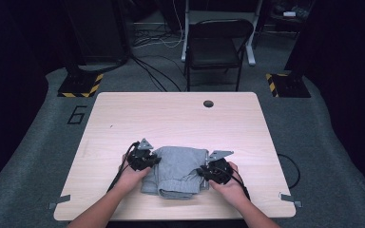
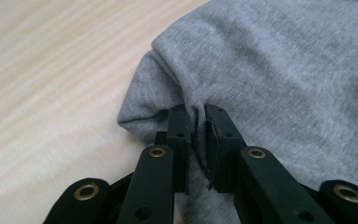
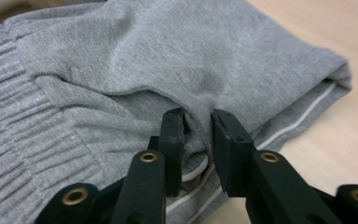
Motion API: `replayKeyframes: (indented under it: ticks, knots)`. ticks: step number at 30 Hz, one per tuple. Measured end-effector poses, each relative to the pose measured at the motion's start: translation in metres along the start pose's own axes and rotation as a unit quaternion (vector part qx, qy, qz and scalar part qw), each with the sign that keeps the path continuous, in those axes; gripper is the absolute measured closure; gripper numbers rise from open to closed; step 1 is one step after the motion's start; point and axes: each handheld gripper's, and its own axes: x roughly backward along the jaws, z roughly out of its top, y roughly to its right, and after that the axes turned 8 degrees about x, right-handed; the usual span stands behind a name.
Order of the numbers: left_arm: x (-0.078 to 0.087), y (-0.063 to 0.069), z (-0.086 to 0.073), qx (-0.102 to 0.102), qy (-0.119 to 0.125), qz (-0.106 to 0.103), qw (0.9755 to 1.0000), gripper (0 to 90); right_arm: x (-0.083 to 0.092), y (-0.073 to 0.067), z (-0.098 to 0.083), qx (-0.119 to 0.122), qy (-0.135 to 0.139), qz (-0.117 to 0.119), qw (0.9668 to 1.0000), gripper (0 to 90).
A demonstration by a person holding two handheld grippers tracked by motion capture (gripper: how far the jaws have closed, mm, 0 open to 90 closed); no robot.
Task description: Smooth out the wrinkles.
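A: Item one, nearest the person: left tool, at about 9 o'clock of the garment. State?

B: Jaws drawn narrow, pinching a fold of the grey sweat garment at its rounded left corner; in the left gripper view the cloth puckers between the pads.

A: Item two: right tool, at 3 o'clock of the garment.

B: Also narrow, clamped on the layered side edge, where a pale stripe runs along the seam. The ribbed waistband lies at that tool's 9 o'clock.

A: Item three: the garment itself.

B: Folded into a compact block on the counter, in the near half, its centre toward 6 o'clock. Its longer axis appears to run near to far; the tools hold opposite sides across it (neither hand is noticeably nearer).

A: The deciding relation?

B: The cloth lies between the tools, each bite on an outer side. I judge any lift or next fold needs both to travel together, or the layers will slip apart.

A: Beyond?

B: Bare counter, a grommet hole at 12 o'clock, then a folding chair.
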Motion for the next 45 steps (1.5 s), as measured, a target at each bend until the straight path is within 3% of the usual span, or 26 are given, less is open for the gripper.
replayKeyframes:
  ticks: [2,3,11,17,22,26,31,33,37,41,45]
  knots:
    - [-0.004,-0.003,0.005,0.009,0.0,0.004,0.9999,82.1,-0.001,0.003,0.004,0.009,0.0,-0.017,0.9998,76.8]
    - [-0.005,-0.004,0.008,0.003,-0.002,0.01,0.9999,82.1,-0.003,0.005,0.007,0.018,0.0,-0.023,0.9996,77.3]
    - [-0.011,-0.013,0.017,0.015,-0.001,0.024,0.9996,82.7,-0.011,0.02,0.013,0.006,0.012,-0.039,0.9992,77.7]
    - [-0.007,-0.014,0.016,0.015,-0.004,0.028,0.9995,80.5,-0.005,0.015,0.01,0.018,0.012,-0.029,0.9993,74.4]
    - [0.0,-0.019,0.014,0.034,0.003,0.033,0.9989,67.8,0.0,0.012,0.006,0.028,0.003,-0.017,0.9995,67.5]
    - [0.006,-0.019,0.013,0.034,0.013,0.033,0.9988,60.8,0.003,0.013,0.002,0.027,0.003,-0.008,0.9996,62.8]
    - [0.019,-0.021,0.012,0.037,0.026,0.038,0.9982,54.7,0.009,0.014,0.001,0.022,0.009,-0.002,0.9997,57.2]
    - [0.024,-0.022,0.011,0.039,0.034,0.04,0.9979,52.6,0.015,0.014,0.002,0.009,0.019,0.0,0.9998,54.0]
    - [0.033,-0.023,0.007,0.044,0.043,0.04,0.9973,48.7,0.025,0.017,0.002,-0.004,0.04,-0.009,0.9992,48.6]
    - [0.04,-0.025,0.005,0.05,0.04,0.036,0.9973,47.4,0.035,0.02,0.002,-0.006,0.043,-0.016,0.9989,46.4]
    - [0.05,-0.026,0.002,0.059,0.048,0.03,0.9966,46.8,0.043,0.023,0.001,-0.024,0.05,-0.02,0.9983,44.3]
